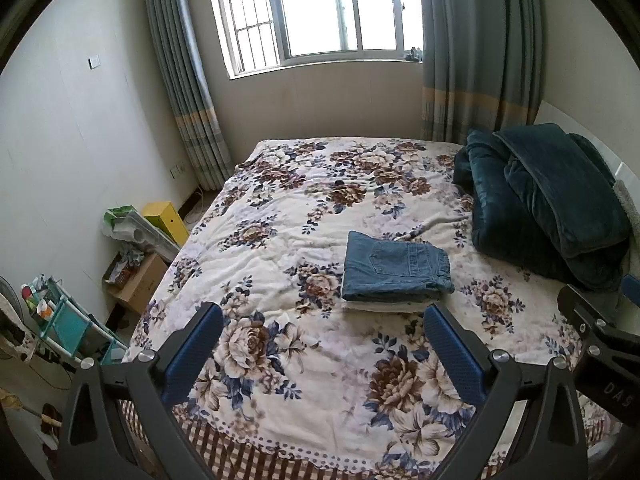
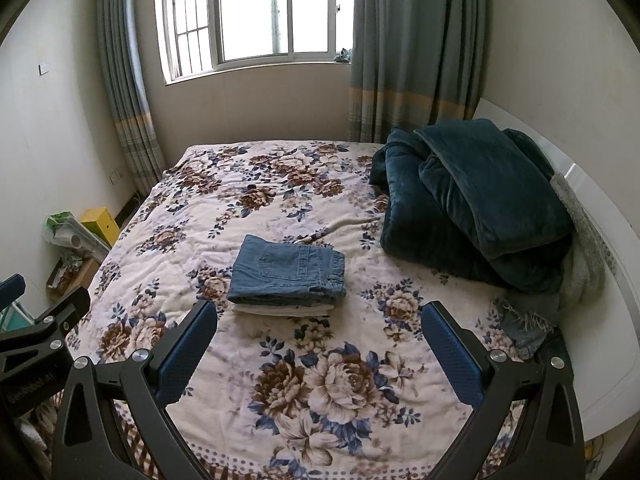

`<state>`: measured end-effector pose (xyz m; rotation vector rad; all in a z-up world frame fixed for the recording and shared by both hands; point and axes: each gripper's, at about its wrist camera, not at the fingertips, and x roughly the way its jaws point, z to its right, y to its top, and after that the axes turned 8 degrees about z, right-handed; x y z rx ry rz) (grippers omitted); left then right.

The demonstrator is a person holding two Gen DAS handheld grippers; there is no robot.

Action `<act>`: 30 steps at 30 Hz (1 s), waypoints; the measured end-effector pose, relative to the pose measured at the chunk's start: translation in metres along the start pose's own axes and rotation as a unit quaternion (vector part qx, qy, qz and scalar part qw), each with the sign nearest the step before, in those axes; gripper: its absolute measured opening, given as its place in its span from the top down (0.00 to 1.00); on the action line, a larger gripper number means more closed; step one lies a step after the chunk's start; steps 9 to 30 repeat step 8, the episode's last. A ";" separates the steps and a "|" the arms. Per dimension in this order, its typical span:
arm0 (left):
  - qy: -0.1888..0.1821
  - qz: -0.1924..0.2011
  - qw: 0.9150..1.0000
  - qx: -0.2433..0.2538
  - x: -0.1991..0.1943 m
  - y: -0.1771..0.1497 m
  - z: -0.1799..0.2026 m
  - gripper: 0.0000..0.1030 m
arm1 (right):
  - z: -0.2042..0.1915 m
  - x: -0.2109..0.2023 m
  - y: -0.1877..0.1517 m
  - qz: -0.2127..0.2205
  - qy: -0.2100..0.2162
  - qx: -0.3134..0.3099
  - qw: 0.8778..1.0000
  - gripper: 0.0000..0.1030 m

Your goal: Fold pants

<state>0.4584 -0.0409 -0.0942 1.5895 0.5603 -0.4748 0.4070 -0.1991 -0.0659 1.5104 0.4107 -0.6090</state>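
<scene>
Folded blue jeans (image 1: 394, 270) lie in a neat rectangle on top of a folded white garment (image 1: 384, 305) on the floral bedspread (image 1: 280, 360). The stack also shows in the right wrist view (image 2: 286, 274). My left gripper (image 1: 322, 320) is open and empty, held above the bed just in front of the stack. My right gripper (image 2: 318, 318) is open and empty, also just in front of the stack. The right gripper's body shows at the right edge of the left wrist view (image 1: 600, 344).
A pile of dark teal blankets (image 2: 476, 200) lies at the bed's right side against a white headboard (image 2: 600, 260). Another pair of jeans (image 2: 524, 324) lies crumpled beside it. Boxes and a yellow carton (image 1: 164, 220) sit on the floor left of the bed.
</scene>
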 end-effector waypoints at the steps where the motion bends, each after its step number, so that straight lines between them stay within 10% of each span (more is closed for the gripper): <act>1: -0.001 0.000 1.000 0.000 0.000 0.001 0.000 0.00 | 0.001 -0.001 -0.001 0.000 -0.001 0.000 1.000 0.00; 30: -0.002 0.001 1.000 -0.003 -0.002 0.001 0.000 0.00 | 0.001 -0.002 -0.002 0.000 -0.002 0.000 1.000 0.00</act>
